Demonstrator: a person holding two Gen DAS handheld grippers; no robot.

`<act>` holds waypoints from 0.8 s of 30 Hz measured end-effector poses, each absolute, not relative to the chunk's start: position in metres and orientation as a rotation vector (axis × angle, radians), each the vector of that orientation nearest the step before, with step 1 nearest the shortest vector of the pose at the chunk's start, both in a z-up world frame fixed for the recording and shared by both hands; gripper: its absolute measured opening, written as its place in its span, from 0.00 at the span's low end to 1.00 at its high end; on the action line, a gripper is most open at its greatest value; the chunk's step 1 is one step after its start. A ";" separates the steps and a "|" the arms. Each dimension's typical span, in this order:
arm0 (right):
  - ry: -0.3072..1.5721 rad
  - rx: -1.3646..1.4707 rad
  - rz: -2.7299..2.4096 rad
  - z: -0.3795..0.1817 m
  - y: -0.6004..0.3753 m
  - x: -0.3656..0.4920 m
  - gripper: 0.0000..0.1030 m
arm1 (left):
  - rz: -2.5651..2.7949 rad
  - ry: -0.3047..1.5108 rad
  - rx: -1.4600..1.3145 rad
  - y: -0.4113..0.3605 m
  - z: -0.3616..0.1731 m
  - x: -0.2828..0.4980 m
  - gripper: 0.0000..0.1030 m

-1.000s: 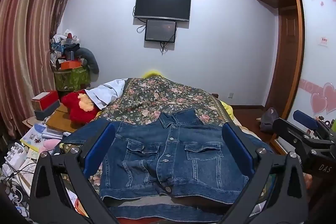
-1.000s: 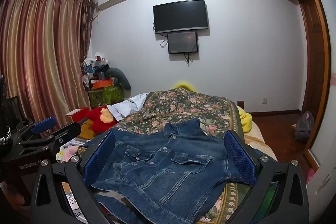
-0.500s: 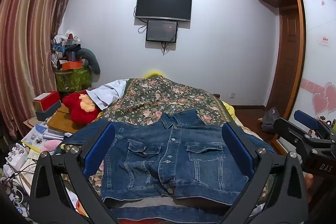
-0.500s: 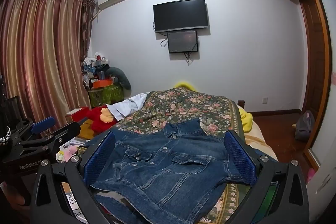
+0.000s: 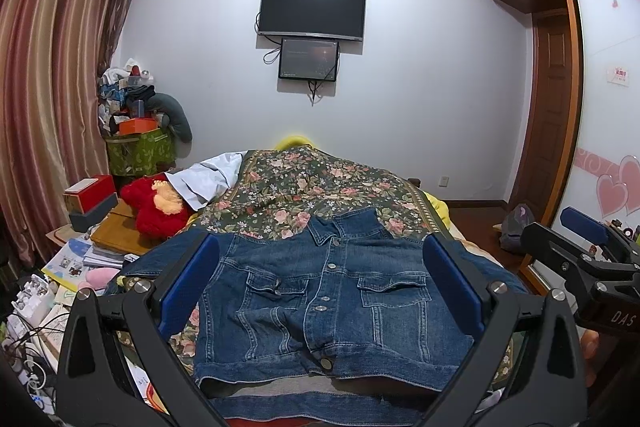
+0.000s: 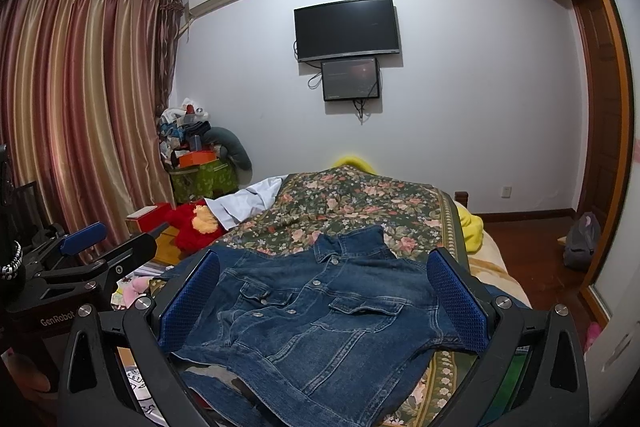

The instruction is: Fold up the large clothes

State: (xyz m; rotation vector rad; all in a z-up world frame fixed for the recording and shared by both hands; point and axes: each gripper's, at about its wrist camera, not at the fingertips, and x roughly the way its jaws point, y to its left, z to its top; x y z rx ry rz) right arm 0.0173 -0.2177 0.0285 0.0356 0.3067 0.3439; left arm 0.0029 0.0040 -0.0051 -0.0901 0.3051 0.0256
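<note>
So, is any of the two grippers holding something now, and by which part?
Nothing is held. The left gripper and right gripper are both open above the denim jacket, which lies spread on the bed.

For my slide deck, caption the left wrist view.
Open left gripper poised above a denim jacket spread on a floral bedspread.

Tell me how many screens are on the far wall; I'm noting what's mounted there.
2: a large dark television high on the wall, and a smaller screen directly beneath it, with cables hanging from both. No others show on that wall.
</note>
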 end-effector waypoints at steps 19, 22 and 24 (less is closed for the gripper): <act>0.308 0.037 0.344 0.026 -0.215 0.017 1.00 | 0.029 0.301 -0.090 0.004 -0.005 0.001 1.00; 0.309 0.037 0.344 0.027 -0.215 0.017 1.00 | 0.029 0.301 -0.090 0.003 -0.005 0.001 1.00; 0.309 0.037 0.344 0.027 -0.215 0.017 1.00 | 0.030 0.301 -0.090 0.004 -0.005 0.001 1.00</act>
